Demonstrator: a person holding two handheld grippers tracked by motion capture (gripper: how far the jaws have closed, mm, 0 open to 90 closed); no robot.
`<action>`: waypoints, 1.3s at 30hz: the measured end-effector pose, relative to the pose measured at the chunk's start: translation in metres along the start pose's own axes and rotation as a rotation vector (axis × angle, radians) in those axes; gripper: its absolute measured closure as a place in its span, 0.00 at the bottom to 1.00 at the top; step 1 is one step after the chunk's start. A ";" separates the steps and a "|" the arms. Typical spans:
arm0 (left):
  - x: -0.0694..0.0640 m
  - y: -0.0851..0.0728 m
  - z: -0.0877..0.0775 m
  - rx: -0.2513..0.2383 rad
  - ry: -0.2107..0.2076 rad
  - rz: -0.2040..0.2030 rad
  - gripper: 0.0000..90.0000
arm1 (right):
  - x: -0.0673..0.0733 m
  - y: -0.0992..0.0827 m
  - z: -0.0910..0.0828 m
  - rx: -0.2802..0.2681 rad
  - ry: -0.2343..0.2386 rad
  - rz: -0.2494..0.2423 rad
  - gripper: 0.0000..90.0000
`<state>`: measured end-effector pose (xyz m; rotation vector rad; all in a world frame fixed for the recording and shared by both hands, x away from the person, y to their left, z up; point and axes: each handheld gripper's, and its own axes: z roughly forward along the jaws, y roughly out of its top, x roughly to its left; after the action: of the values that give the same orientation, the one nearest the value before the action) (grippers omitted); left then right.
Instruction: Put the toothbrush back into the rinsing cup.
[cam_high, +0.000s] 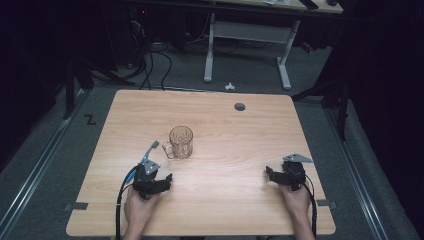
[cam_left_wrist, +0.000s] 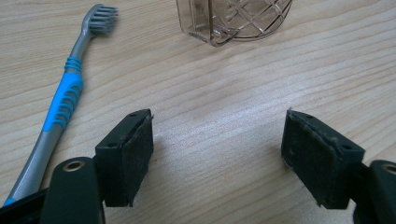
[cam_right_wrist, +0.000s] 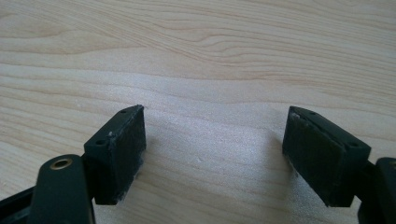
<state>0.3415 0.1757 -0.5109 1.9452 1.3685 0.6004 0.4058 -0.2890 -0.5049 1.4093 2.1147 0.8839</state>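
obstacles: glass mug (cam_high: 181, 141); toothbrush (cam_high: 149, 152) beside it | free: bare table (cam_high: 240, 175) between both grippers

A brown wooden table (cam_high: 225, 200) fills the middle. A round grey hole (cam_high: 240, 106) sits near its far right edge. On the grey floor (cam_high: 30, 165) far behind stands a white table frame (cam_high: 247, 45), with black cables (cam_high: 155, 65) lying to its left

Pale matt wood-grain table (cam_left_wrist: 224, 93). Ahead of the left tongs (cam_left_wrist: 217, 154), a clear cut-pattern mug (cam_left_wrist: 233, 18); to their left, a glossy grey-and-blue plastic toothbrush (cam_left_wrist: 65, 98). Pads (cam_right_wrist: 310, 156) matt, rough black.
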 end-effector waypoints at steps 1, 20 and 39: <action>0.000 0.000 0.000 0.000 0.000 0.000 0.28 | 0.000 0.000 0.000 0.000 0.000 0.000 0.24; 0.001 0.001 0.001 -0.002 0.010 -0.012 0.30 | 0.001 0.000 0.000 0.002 0.001 -0.006 0.24; 0.005 0.000 -0.008 -0.009 -0.009 -0.009 0.41 | 0.001 -0.001 -0.001 0.001 0.003 -0.007 0.24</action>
<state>0.3371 0.1827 -0.5056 1.9312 1.3655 0.5917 0.4046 -0.2883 -0.5049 1.4010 2.1216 0.8823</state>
